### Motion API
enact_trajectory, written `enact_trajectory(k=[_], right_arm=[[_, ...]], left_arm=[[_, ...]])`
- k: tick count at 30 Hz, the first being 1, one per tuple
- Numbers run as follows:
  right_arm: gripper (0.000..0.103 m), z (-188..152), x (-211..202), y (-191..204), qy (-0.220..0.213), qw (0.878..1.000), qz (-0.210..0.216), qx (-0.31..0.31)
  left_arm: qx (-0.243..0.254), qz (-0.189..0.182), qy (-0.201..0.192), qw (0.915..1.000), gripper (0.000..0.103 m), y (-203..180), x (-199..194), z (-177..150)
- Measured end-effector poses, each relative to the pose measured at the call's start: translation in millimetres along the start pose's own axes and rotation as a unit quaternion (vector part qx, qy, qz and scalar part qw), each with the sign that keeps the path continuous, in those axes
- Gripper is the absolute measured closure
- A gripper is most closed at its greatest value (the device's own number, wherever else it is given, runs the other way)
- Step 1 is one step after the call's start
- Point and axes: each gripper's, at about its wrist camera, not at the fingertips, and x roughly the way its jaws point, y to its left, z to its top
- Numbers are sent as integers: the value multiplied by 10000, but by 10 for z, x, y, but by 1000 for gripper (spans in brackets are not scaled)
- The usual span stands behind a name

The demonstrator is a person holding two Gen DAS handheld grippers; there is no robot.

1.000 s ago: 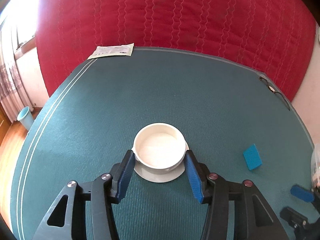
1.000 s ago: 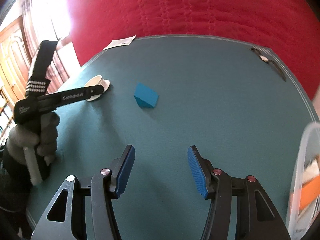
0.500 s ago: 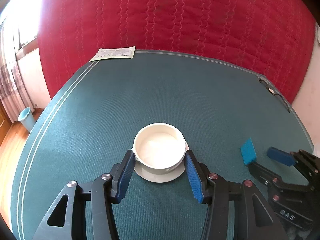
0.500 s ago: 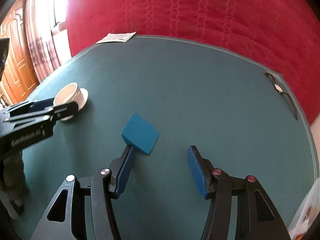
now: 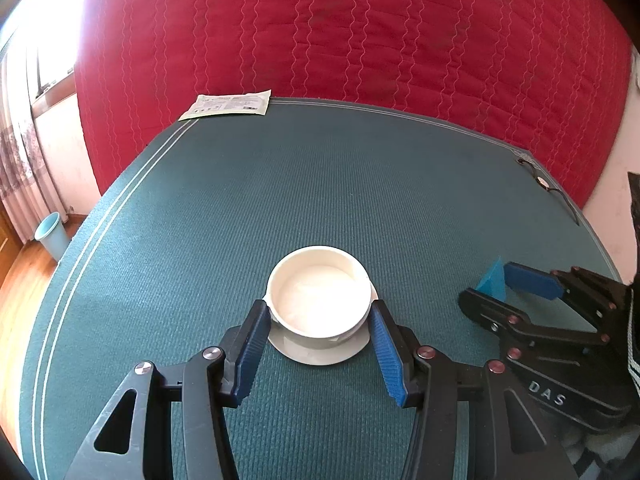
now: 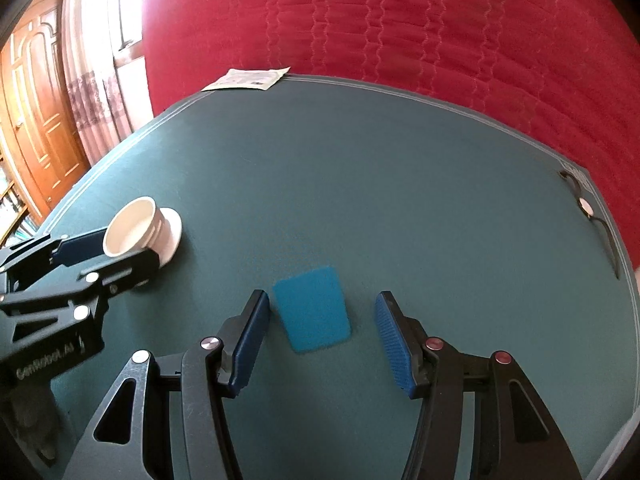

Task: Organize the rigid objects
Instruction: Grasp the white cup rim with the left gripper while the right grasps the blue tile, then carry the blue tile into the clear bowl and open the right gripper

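A cream bowl (image 5: 319, 296) sits on a white saucer (image 5: 320, 354) on the teal table mat (image 5: 360, 184). My left gripper (image 5: 319, 320) is open, its blue pads on either side of the bowl; I cannot tell if they touch it. The bowl also shows in the right wrist view (image 6: 130, 226). A blue wedge block (image 6: 312, 314) lies flat on the mat between the open fingers of my right gripper (image 6: 320, 316), not touching them. In the left wrist view the block (image 5: 493, 280) peeks out beside the right gripper (image 5: 500, 288).
A white paper packet (image 5: 228, 105) lies at the mat's far left corner. A black cord with a small disc (image 6: 588, 208) lies at the right edge. A red quilted wall (image 5: 360, 32) stands behind. A blue bin (image 5: 52, 236) is on the floor left.
My right gripper has moved forward and left, so the blue block now lies between its fingers. My left gripper has stayed around the bowl.
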Motion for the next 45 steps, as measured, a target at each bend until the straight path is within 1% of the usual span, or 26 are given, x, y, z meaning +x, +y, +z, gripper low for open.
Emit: enact_trajectory(k=[3,5,7,8,12,15,28,34,41,45], right_arm=[[50,31,34,10,-7,10000,18,-21],[61,30,28,15,-29,10000,21,-33],[67,22,15,20,-52,10000,17,-23],[68,18,16,24,-57,10000,30,-19],[68,-4,-4,21,-68,10000,43,53],[68,-76,-72,-12,-102,9996,101,231],[68,-599,-553,-93,-279,9962,278,779],[68,-805,-771,-132,-322,9948,289,919],[68,-956,-947,-157,-348,9937,279,1032],[68,-1029,-1033,-189,-380,9928,268,1100]], left_arm=[[-17,-7,14,10000,49,-1,2,-5],[-21,-13,24,10000,49,-7,7,-11],[-17,-10,17,10000,49,-11,6,-12],[-15,-13,15,10000,49,-11,7,-14],[-18,-10,16,10000,50,-12,6,-11],[-6,-10,4,10000,49,-16,3,-12],[66,29,-99,9999,50,-71,-27,-14],[165,-96,-155,9997,50,-142,-88,-59],[411,-321,-246,9983,50,-315,-189,-115],[505,-384,-273,9976,50,-391,-229,-147]])
